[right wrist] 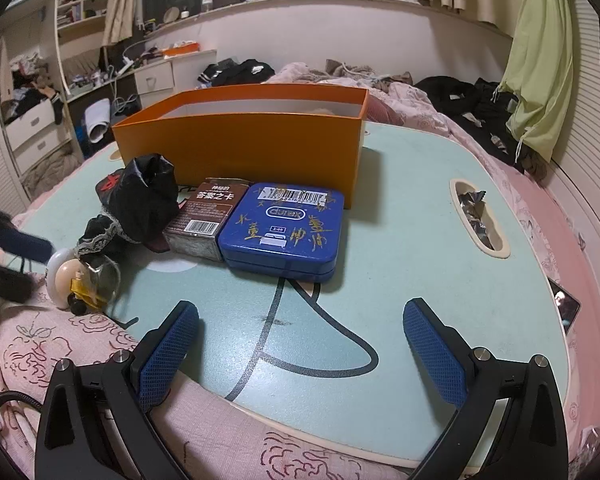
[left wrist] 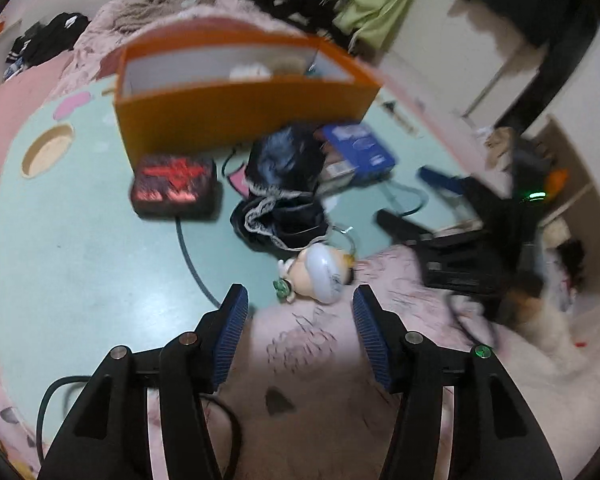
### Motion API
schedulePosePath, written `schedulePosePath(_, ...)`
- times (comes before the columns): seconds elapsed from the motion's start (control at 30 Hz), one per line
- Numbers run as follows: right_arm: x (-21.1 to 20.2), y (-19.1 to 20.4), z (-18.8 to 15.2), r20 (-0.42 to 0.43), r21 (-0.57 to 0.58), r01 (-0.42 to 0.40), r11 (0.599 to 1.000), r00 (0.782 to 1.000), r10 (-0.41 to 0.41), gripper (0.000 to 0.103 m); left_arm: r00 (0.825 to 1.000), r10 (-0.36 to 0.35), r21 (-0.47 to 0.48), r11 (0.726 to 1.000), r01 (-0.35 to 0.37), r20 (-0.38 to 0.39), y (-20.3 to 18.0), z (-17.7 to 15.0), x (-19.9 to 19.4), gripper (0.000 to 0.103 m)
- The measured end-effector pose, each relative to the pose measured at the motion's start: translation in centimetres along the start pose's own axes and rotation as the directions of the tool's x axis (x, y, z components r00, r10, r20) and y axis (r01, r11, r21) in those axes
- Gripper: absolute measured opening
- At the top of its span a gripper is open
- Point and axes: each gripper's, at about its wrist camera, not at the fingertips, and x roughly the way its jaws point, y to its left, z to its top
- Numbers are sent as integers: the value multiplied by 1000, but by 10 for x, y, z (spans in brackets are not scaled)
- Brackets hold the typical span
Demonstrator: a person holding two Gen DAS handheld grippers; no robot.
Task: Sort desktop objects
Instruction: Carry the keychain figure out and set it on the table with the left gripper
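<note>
In the left wrist view my left gripper (left wrist: 300,294) is open with nothing between its pads, over pink bedding at the table's near edge. Just ahead of its tips lies a small cream toy figure (left wrist: 320,276). Behind the toy are a black lace cloth (left wrist: 284,184), a black box with red print (left wrist: 176,188), a blue tin (left wrist: 356,152) and an orange box (left wrist: 236,120). In the right wrist view my right gripper (right wrist: 300,308) stands open above the mint table (right wrist: 420,240), short of the blue tin (right wrist: 284,232) and a brown card box (right wrist: 208,216). The toy (right wrist: 80,280) shows at the left.
The orange box (right wrist: 240,140) stands open-topped at the table's far side. A slot (right wrist: 478,216) in the table's right part holds crumpled foil. Pink bedding (right wrist: 60,344) surrounds the table, with clothes heaped behind. My right gripper (left wrist: 400,194) shows blurred at the right of the left wrist view.
</note>
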Motion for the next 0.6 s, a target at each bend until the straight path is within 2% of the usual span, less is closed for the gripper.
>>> schedulePosePath(0.07, 0, 0, 0, 1, 0, 0, 1000, 1000, 0, 102, 999, 33, -34, 999, -33, -2, 3, 9, 16, 56)
schedulePosePath(0.1, 0, 0, -1, 2, 1, 1, 1000, 1000, -1, 102, 997, 59, -38, 998, -58, 39, 5, 13, 18, 56)
schedulePosePath(0.2, 0, 1, 0, 1, 1, 2, 1000, 1000, -2, 102, 987, 136, -93, 987, -129, 80, 15, 18, 20, 56)
schedulePosePath(0.33, 0, 1, 0, 1, 1, 2, 1000, 1000, -2, 102, 993, 59, -112, 993, -47, 105, 23, 5, 7, 56)
schedulePosePath(0.37, 0, 1, 0, 1, 1, 2, 1000, 1000, -2, 102, 992, 63, -104, 993, -51, 110, 24, -1, 3, 56)
schedulePosePath(0.47, 0, 1, 0, 1, 1, 3, 1000, 1000, -3, 102, 979, 160, -90, 985, -149, 129, 26, -13, 0, 69)
schedulePosePath(0.5, 0, 1, 0, 0, 1, 4, 1000, 1000, -4, 102, 971, 198, -84, 979, -188, 137, 28, -16, 2, 77)
schedulePosePath(0.53, 0, 2, 1, -1, 0, 5, 1000, 1000, -5, 102, 951, 257, -63, 966, -250, 171, 28, -20, 6, 87)
schedulePosePath(0.57, 0, 3, 2, -4, -1, 7, 1000, 1000, -7, 102, 934, 304, -47, 952, -301, 188, 27, -22, 11, 93)
schedulePosePath(0.6, 0, 3, 4, -10, -2, 7, 1000, 1000, -7, 102, 926, 319, -37, 947, -319, 201, 27, -24, 13, 103)
